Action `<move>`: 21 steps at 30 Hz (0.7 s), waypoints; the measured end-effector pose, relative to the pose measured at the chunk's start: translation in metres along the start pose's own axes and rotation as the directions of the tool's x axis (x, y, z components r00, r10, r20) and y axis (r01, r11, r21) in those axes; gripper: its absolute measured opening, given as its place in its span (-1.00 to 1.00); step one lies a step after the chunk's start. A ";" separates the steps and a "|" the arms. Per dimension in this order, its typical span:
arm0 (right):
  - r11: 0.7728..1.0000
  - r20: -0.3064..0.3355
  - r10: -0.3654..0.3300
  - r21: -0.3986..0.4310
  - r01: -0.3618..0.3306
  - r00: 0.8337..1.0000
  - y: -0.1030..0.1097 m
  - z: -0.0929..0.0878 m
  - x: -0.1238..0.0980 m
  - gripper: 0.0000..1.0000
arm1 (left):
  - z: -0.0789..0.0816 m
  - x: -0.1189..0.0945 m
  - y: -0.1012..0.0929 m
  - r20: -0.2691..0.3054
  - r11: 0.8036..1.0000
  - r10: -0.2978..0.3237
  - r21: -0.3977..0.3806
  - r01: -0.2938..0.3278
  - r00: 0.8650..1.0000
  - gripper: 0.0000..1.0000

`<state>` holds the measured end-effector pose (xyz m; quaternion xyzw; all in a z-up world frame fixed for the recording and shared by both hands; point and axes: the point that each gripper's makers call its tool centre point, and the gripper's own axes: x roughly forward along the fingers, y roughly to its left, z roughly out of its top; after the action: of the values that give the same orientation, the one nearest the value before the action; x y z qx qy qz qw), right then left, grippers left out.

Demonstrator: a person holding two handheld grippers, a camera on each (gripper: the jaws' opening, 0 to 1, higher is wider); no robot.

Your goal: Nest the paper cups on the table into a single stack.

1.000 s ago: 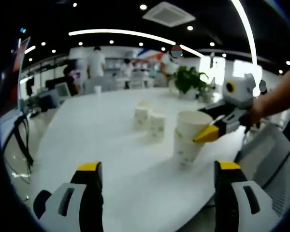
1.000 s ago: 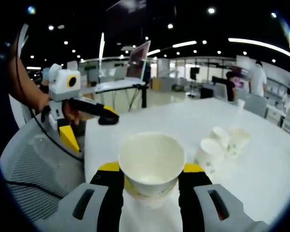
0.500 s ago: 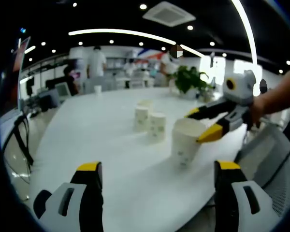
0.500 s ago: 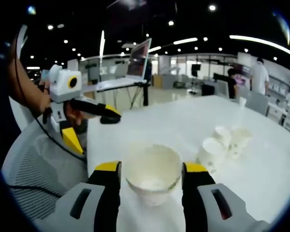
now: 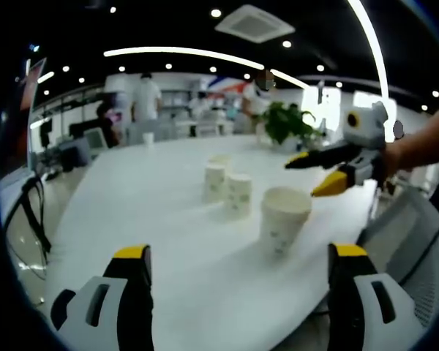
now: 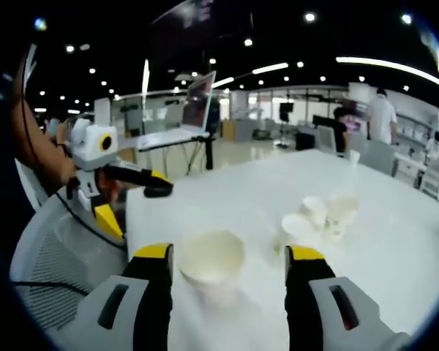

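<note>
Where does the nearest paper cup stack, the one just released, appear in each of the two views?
Left gripper view: the cup stack stands right of centre, below the right gripper.
Right gripper view: the cup stack stands low, between the yellow-tipped fingers.
Shared landmark: the cluster of small cups.

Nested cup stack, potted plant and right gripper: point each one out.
nested cup stack (image 5: 282, 219), left gripper view, on its side wall.
potted plant (image 5: 287, 121), left gripper view, on its leaves.
right gripper (image 5: 316, 174), left gripper view, between its two yellow-tipped jaws.
</note>
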<state>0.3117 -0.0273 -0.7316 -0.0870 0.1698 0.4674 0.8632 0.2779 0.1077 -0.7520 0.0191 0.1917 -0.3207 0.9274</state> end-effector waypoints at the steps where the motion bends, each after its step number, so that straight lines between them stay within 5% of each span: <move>1: 1.000 -0.006 -0.018 0.012 0.018 1.000 -0.004 -0.002 -0.003 0.27 | 0.001 0.000 0.000 0.001 1.000 0.000 0.000 0.000 1.000 1.00; 21: 0.979 0.005 -0.187 0.081 0.186 0.982 -0.046 -0.035 -0.052 0.66 | 0.001 0.000 0.001 -0.004 1.000 0.005 -0.010 -0.005 1.000 1.00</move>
<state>0.3162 -0.1033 -0.7449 -0.0649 0.1742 0.3780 0.9070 0.2790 0.1084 -0.7509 0.0154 0.1949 -0.3176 0.9279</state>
